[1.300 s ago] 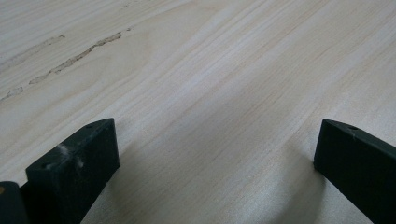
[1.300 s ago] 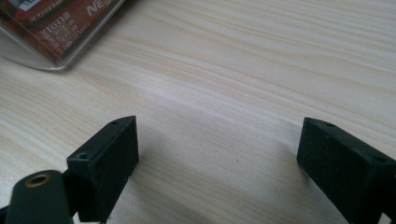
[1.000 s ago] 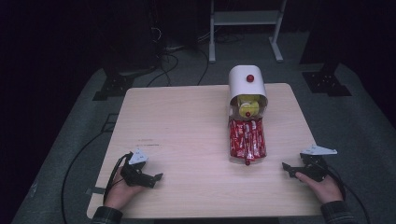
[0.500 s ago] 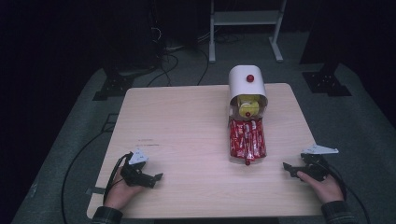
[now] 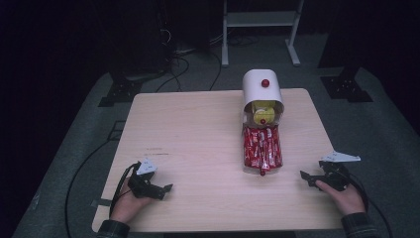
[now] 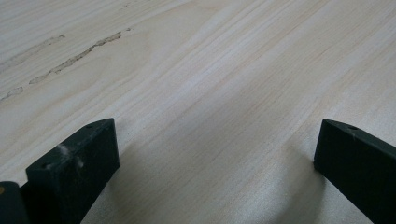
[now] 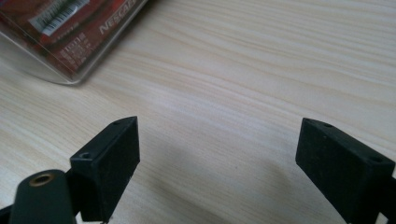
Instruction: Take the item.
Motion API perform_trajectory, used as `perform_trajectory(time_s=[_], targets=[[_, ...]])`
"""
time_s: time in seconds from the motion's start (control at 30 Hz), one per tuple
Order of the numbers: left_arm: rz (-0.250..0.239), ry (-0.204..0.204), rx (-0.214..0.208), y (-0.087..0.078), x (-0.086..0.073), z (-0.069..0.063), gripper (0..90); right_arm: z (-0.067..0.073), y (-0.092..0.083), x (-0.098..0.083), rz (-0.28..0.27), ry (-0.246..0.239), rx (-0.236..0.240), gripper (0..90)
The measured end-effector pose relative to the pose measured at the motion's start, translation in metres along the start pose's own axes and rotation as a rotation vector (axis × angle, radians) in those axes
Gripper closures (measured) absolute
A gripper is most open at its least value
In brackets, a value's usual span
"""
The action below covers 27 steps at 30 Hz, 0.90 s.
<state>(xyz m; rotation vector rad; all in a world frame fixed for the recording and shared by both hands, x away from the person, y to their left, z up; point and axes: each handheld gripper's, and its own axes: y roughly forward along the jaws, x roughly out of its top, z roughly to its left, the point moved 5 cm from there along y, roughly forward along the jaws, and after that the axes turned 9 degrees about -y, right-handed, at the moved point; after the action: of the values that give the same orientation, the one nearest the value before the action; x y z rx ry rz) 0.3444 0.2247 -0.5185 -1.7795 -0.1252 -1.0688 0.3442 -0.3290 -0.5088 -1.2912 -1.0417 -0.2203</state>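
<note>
Your left gripper (image 5: 166, 188), a black two-jaw tool with a grey three-cornered plate, rests at the near left corner of the pale wooden bench (image 5: 198, 129), held in your left hand (image 5: 126, 203). In the left gripper view (image 6: 210, 154) its jaws stand wide apart with nothing but bare wood grain between them; a faint scuffed line (image 6: 77, 56) marks the bench surface ahead and to the left.

Your right gripper (image 5: 304, 176), of the same build, lies at the near right edge of the bench, held in your right hand (image 5: 344, 196). In the right gripper view (image 7: 217, 154) its jaws are likewise spread wide and hold nothing.

A white arched container with a red knob on top (image 5: 261, 89) sits at the far edge of the bench, right of centre, its open front facing you; a yellow item (image 5: 262, 113) shows inside the opening. A clear tray of red wrapped sticks (image 5: 261, 148) extends from that opening toward the near edge, its far end touching the container. The near corner of this tray (image 7: 65, 32) appears at the upper left of the right gripper view, apart from the jaws.

Both grippers are well apart from the container and from each other.
</note>
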Motion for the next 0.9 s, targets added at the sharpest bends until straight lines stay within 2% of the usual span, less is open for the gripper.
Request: perform_trajectory(time_s=[0.43, 0.67, 0.9], targets=[[0.001, 0.001, 0.000, 0.000, 0.000, 0.000, 0.0, 0.000, -0.005, 0.006, -0.022, 0.015, 0.009, 12.9], [0.000, 0.000, 0.000, 0.000, 0.000, 0.000, 0.0, 0.000, -0.012, 0.015, -0.056, 0.022, 0.010, 12.9], [0.000, 0.001, 0.000, 0.000, 0.000, 0.000, 0.0, 0.001, -0.012, 0.018, -0.062, 0.013, 0.013, 12.9]])
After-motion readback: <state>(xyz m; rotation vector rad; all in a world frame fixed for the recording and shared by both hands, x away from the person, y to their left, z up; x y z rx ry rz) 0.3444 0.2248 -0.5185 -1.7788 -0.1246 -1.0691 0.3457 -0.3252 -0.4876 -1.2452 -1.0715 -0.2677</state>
